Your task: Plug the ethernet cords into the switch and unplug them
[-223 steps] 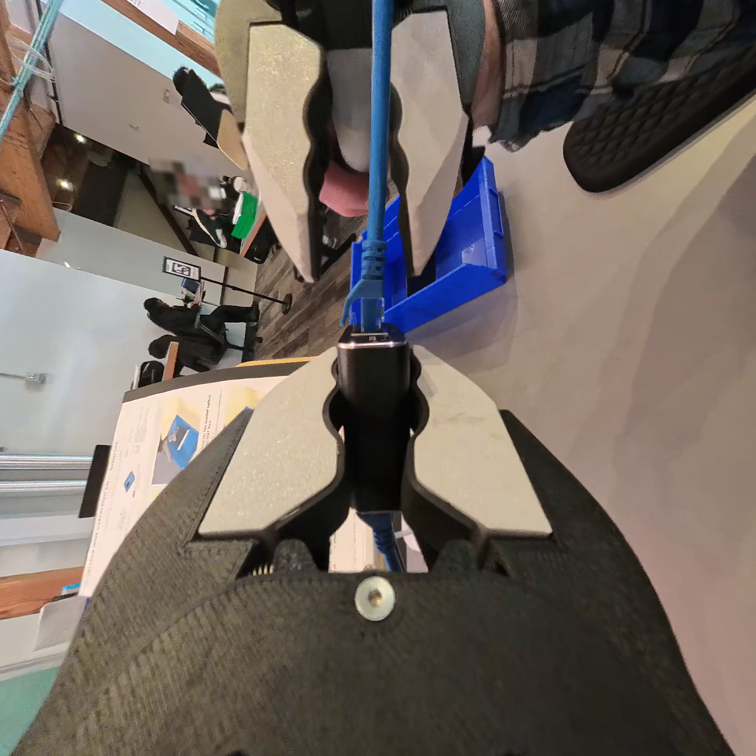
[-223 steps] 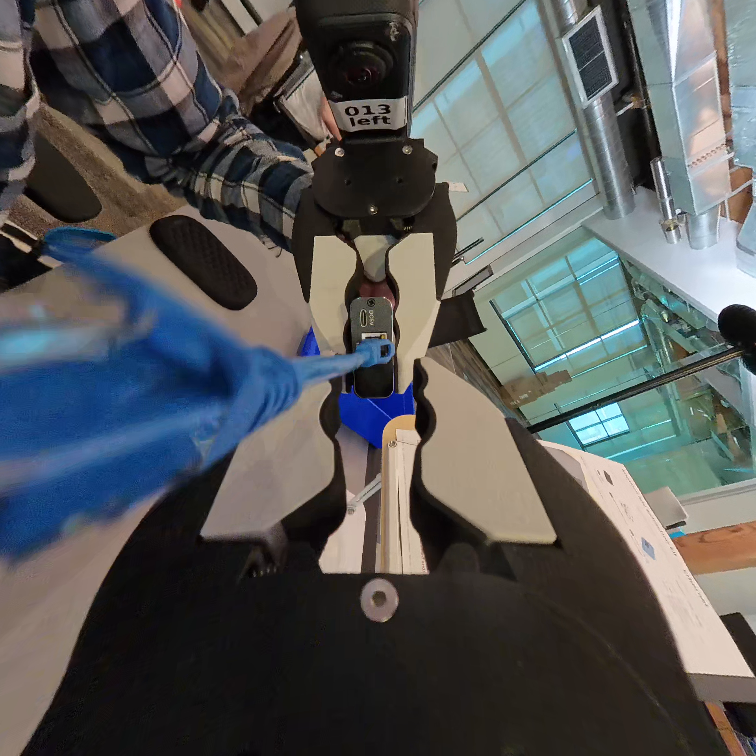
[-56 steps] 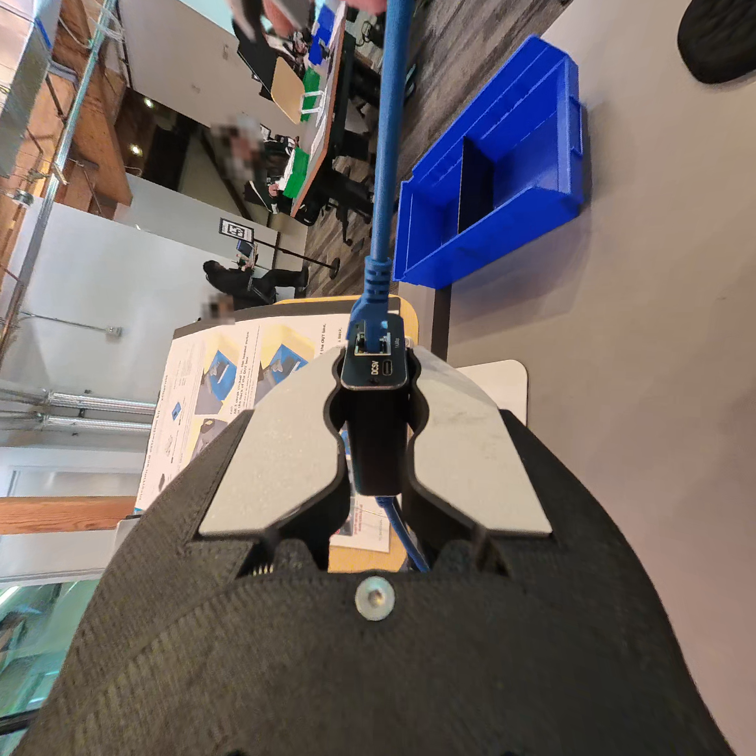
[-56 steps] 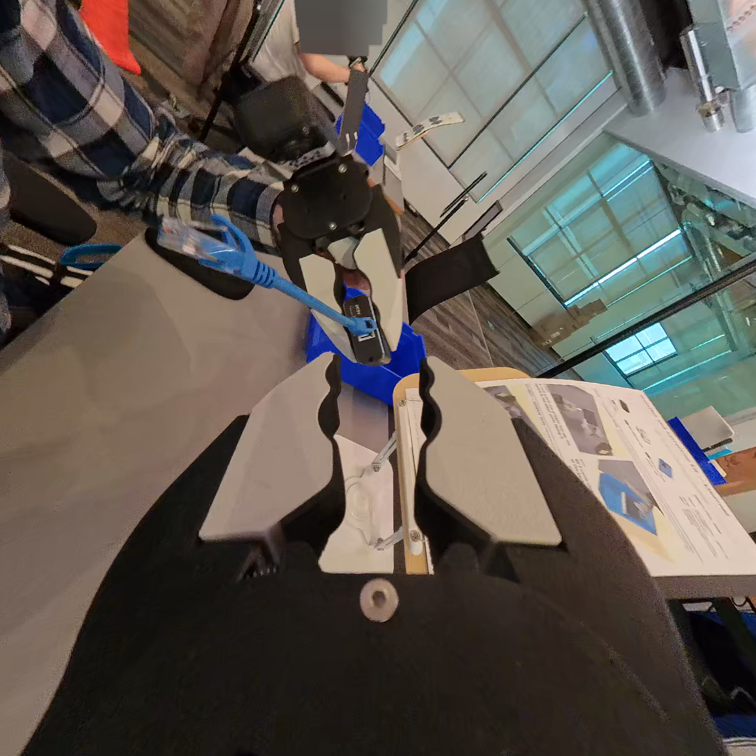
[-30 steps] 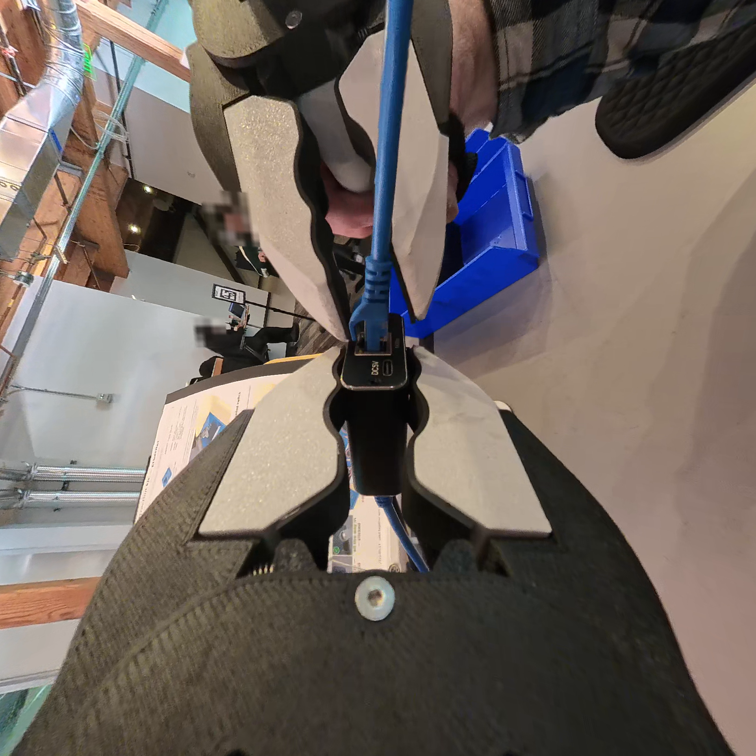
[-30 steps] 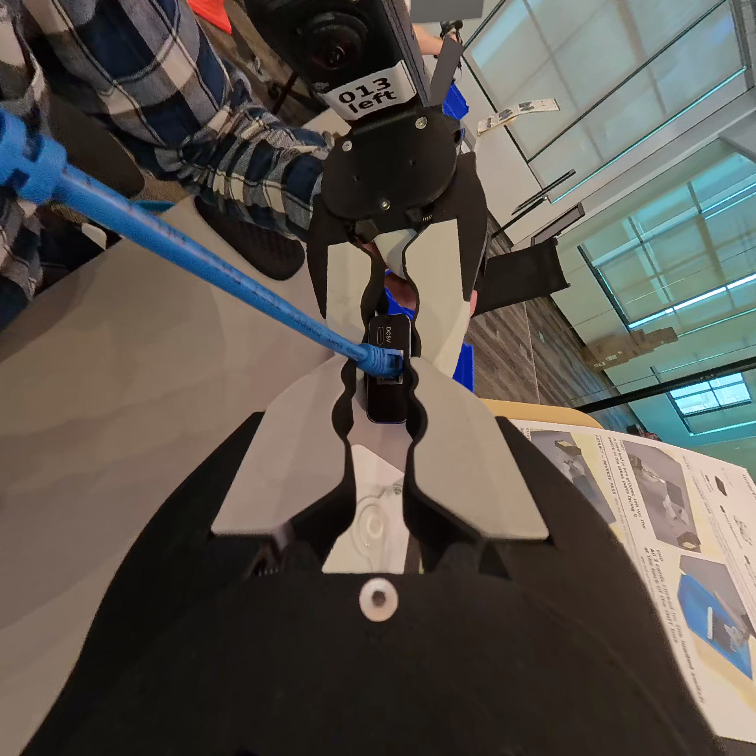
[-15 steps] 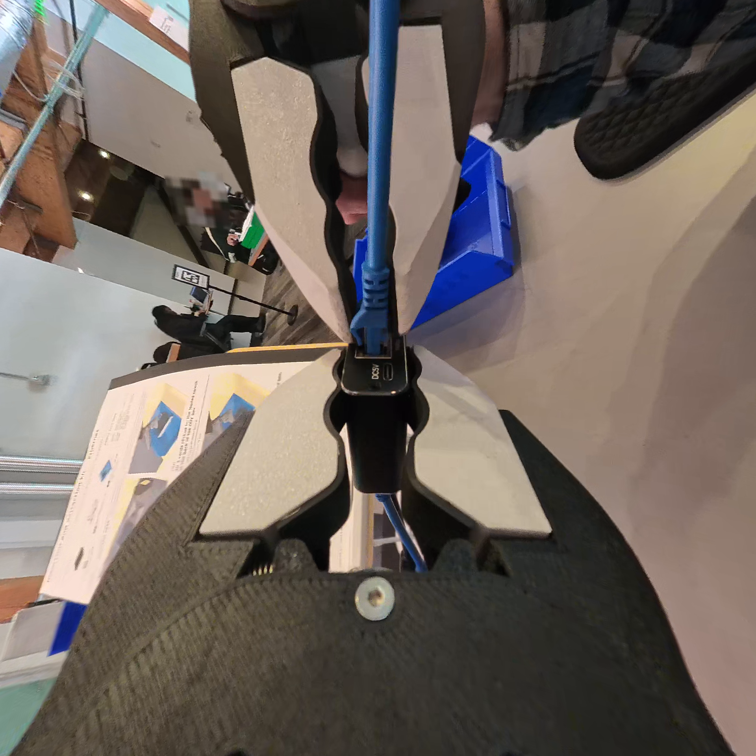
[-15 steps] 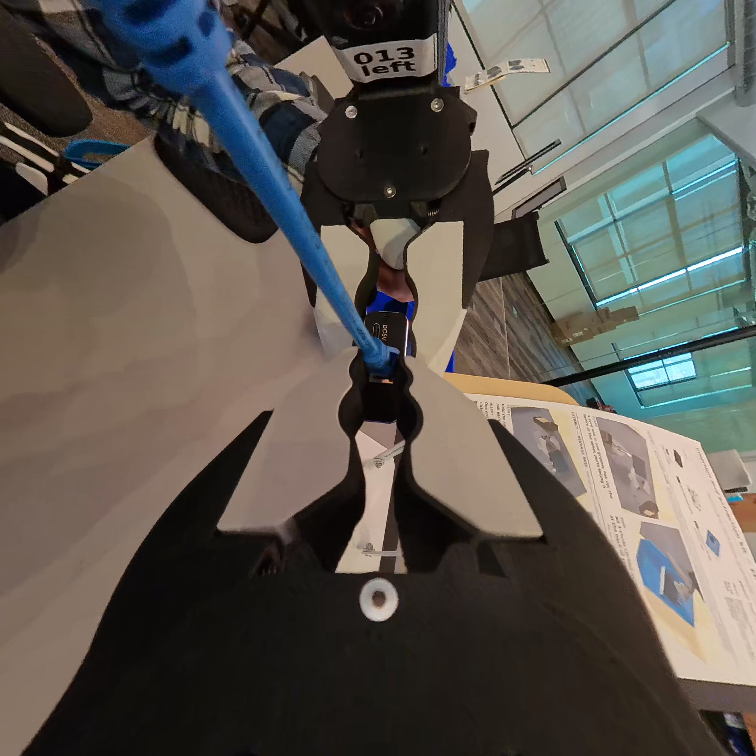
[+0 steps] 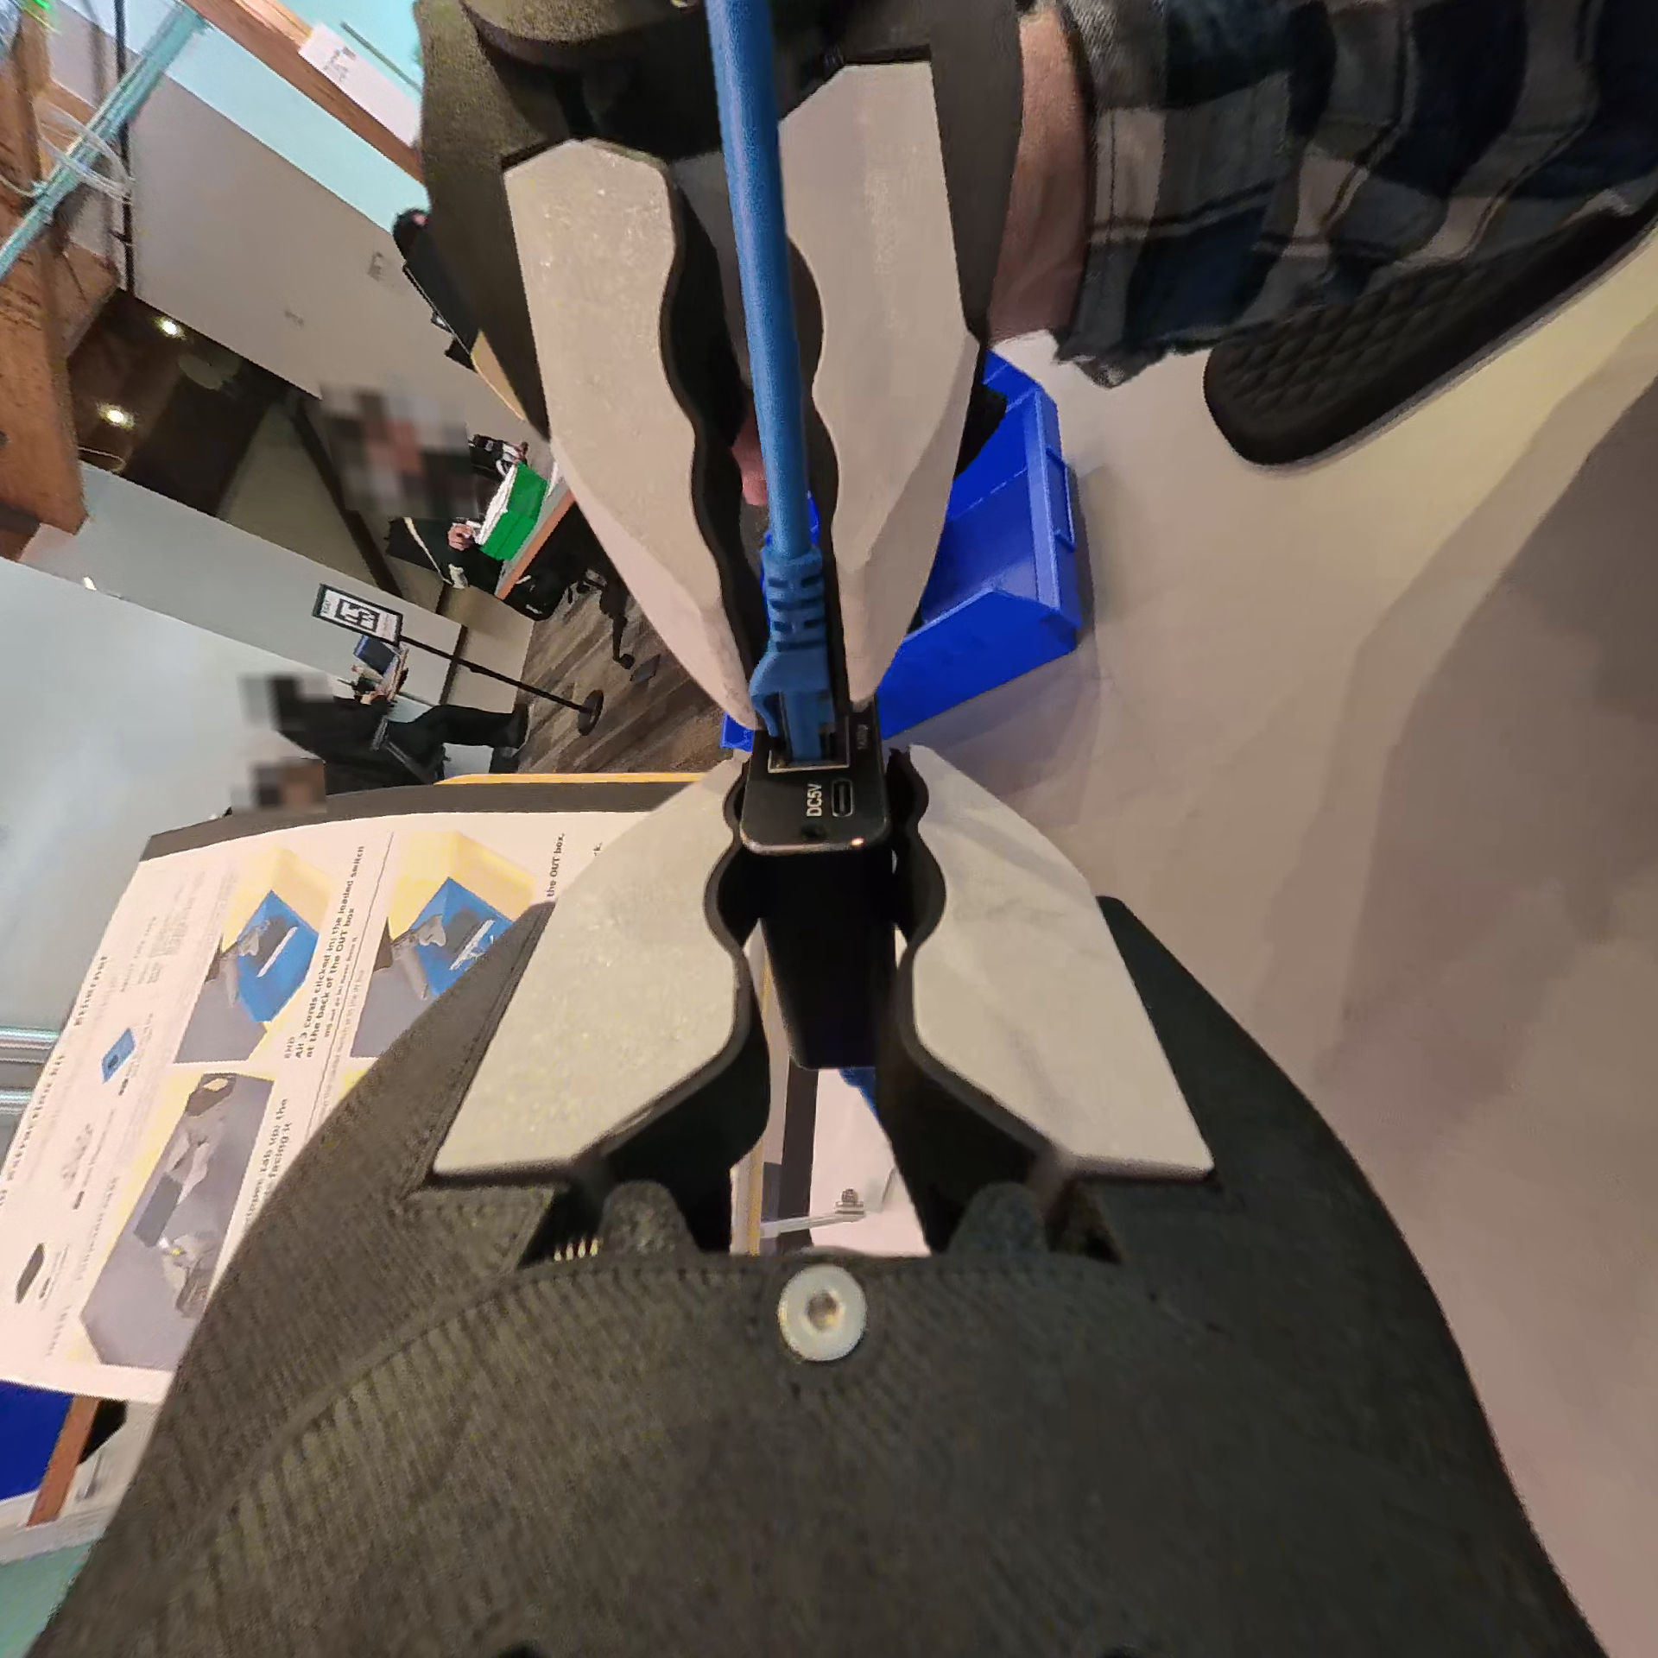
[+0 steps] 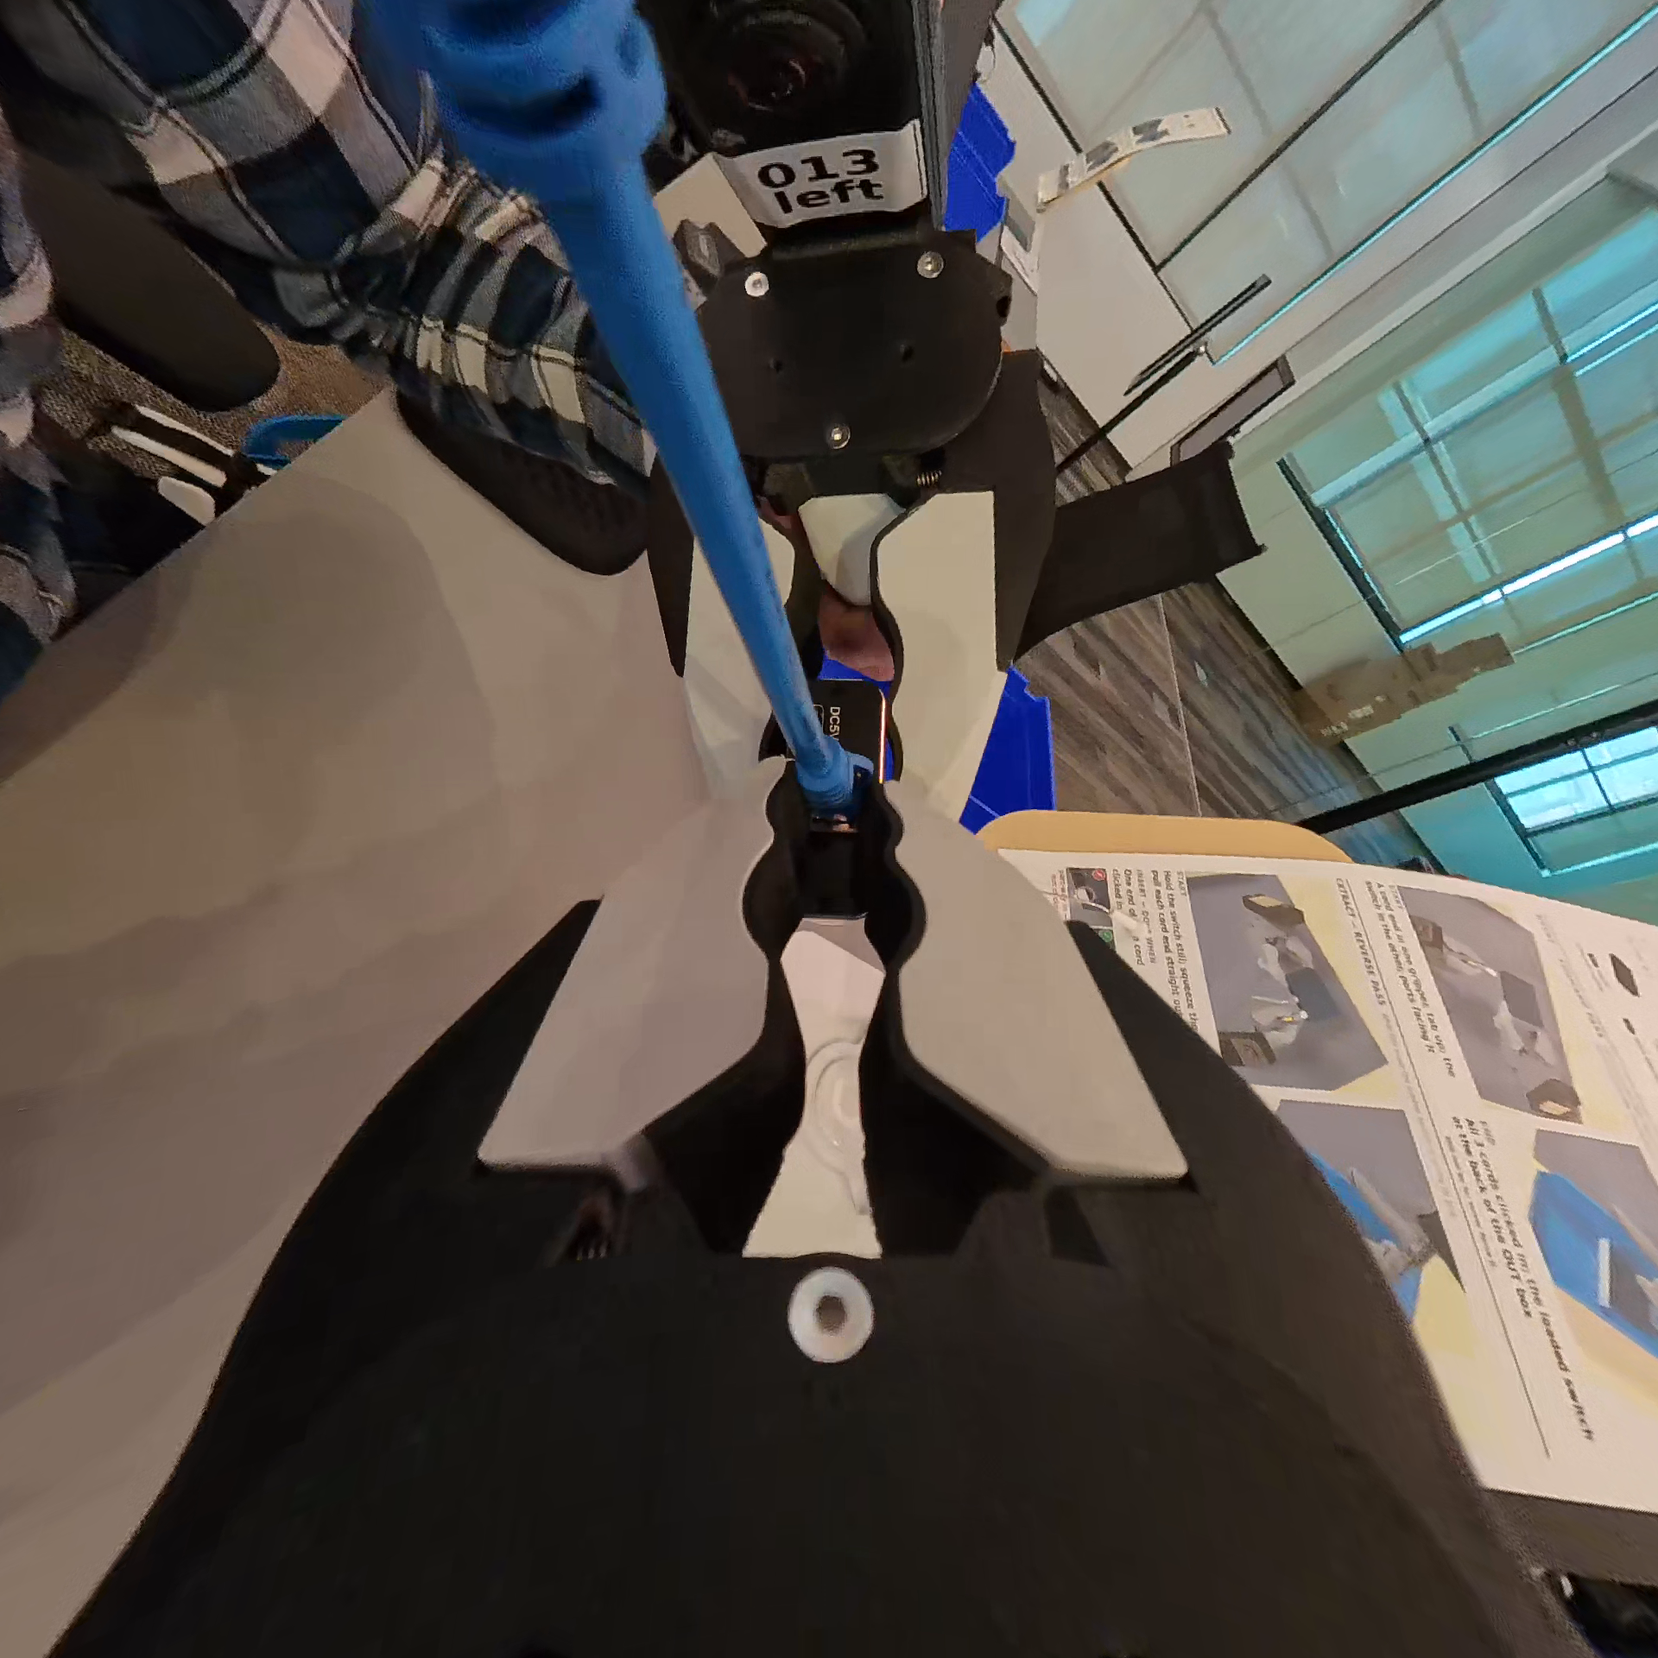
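Note:
My left gripper (image 9: 812,807) is shut on the black switch (image 9: 821,942) and holds it above the grey table, ports facing away. A blue ethernet cord (image 9: 763,269) is plugged into its port, and the plug (image 9: 794,646) sits at the port's mouth. My right gripper (image 10: 830,803) faces the left one, and its fingertips (image 9: 718,664) press on both sides of that plug. In the right wrist view the plug (image 10: 830,781) sits between my fingertips in front of the switch (image 10: 857,718), and the cord (image 10: 682,404) runs up past the camera. Another blue cord (image 9: 861,1081) leaves the switch's rear.
A blue bin (image 9: 996,583) stands on the grey table (image 9: 1346,807) behind the grippers. A printed instruction sheet (image 9: 224,1032) lies on a side table. A black pad (image 9: 1400,359) and a plaid sleeve (image 9: 1301,179) are at the table's far side. People sit in the background.
My right gripper came back to the switch along the cord, and its fingers narrowed from wide apart onto the plug. My left gripper kept holding the switch.

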The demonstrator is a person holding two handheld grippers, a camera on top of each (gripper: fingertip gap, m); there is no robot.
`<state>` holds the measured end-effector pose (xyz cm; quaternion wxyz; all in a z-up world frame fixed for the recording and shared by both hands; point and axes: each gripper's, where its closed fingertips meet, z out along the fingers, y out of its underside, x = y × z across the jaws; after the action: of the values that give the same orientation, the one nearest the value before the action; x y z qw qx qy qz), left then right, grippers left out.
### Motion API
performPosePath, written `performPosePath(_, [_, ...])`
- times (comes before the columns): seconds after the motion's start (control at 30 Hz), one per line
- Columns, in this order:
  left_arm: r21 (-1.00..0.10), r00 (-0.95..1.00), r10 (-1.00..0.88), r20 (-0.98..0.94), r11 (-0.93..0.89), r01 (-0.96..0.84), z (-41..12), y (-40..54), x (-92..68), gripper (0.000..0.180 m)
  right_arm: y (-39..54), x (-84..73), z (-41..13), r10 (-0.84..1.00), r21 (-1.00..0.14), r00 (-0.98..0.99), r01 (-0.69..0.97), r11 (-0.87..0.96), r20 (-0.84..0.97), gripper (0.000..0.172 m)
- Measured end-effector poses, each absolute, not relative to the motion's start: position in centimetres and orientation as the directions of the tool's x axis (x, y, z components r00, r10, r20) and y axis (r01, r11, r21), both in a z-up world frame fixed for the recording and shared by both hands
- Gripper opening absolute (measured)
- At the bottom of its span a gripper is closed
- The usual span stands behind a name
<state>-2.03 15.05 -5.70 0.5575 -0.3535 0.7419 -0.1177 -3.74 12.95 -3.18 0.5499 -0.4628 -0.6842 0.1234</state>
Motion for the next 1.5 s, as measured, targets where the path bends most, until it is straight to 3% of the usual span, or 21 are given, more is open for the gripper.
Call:
performPosePath(0.03, [-0.575,-0.123,-0.659,-0.742,0.720,-0.389,-5.7,15.0,-2.0,0.027,12.9,-3.7,-3.2,0.772,-0.684,0.037,0.493,0.538,0.634,0.012])
performPosePath(0.17, [-0.605,-0.117,-0.687,-0.717,0.697,-0.386,-6.1,15.0,-2.0,0.027,12.7,-3.6,-3.3,0.781,-0.712,0.066,0.463,0.528,0.622,0.012])
performPosePath(0.23, [-0.545,-0.107,-0.661,-0.743,0.689,-0.478,-7.9,16.9,-2.5,0.026,11.1,-2.8,-0.3,0.788,-0.763,0.085,0.333,0.555,0.610,0.008])
performPosePath(0.3, [-0.569,-0.131,-0.691,-0.711,0.675,-0.469,-9.3,16.4,-2.3,0.027,12.2,-1.4,0.0,0.749,-0.706,0.111,0.448,0.549,0.653,0.009])
performPosePath(0.67, [-0.460,-0.081,-0.630,-0.772,0.643,-0.612,-10.7,19.6,-4.0,0.026,12.9,4.5,-1.4,0.692,-0.651,0.220,0.611,0.451,0.687,0.008])
performPosePath(0.93, [-0.462,0.022,-0.611,-0.792,0.575,-0.675,-10.4,20.5,-5.5,0.026,13.4,6.9,-3.3,0.573,-0.496,0.247,0.802,0.331,0.782,0.011])
performPosePath(1.2, [-0.420,0.042,-0.562,-0.826,0.565,-0.711,-13.5,22.1,-6.7,0.026,14.0,10.5,-5.4,0.487,-0.411,0.290,0.898,0.160,0.824,0.010])
performPosePath(1.5, [-0.432,0.101,-0.507,-0.856,0.594,-0.679,-12.1,24.4,-4.3,0.026,14.7,15.1,-5.5,0.422,-0.390,0.350,0.921,0.010,0.837,0.010])
